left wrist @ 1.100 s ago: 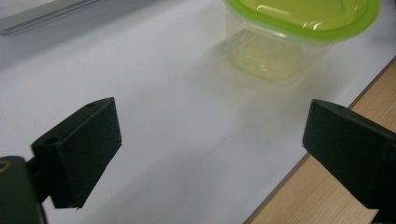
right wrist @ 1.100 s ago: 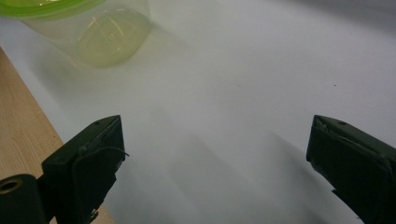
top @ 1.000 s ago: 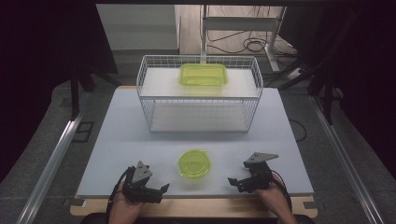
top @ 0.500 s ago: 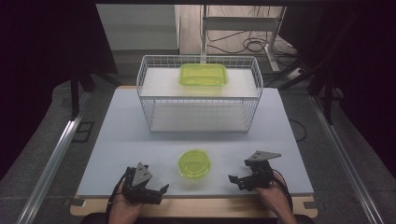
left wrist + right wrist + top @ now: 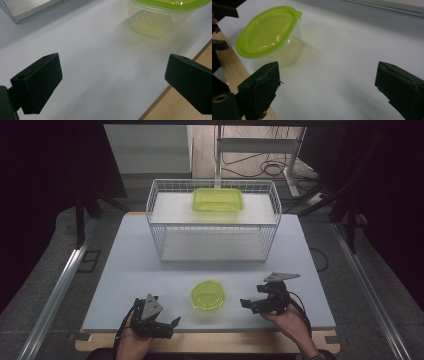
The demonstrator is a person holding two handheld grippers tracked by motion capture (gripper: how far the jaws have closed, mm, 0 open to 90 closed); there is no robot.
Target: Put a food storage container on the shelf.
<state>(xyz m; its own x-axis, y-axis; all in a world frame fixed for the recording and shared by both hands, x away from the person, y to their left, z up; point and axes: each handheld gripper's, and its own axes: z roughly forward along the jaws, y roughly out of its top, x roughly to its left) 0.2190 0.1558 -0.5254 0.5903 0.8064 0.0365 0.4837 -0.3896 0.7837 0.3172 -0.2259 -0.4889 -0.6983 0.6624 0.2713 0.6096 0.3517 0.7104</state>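
A round clear container with a green lid (image 5: pixel 207 295) stands near the table's front edge, between my two grippers. In the left gripper view the round container (image 5: pixel 160 15) is ahead and to the right of the jaws. In the right gripper view the round container (image 5: pixel 269 35) is ahead and to the left. My left gripper (image 5: pixel 167 325) (image 5: pixel 112 82) is open, nothing between its jaws. My right gripper (image 5: pixel 248 304) (image 5: pixel 329 92) is open and has just been closing slightly, with only bare table between its jaws. A rectangular green-lidded container (image 5: pixel 218 200) lies on top of the wire rack.
The white wire rack (image 5: pixel 160 220) stands at the back middle of the white table (image 5: pixel 140 265). A wooden strip (image 5: pixel 225 342) runs along the table's front edge. Metal rails and cables lie on the floor around the table.
My right gripper has lifted a little off the table. The left gripper and both containers have stayed where they were.
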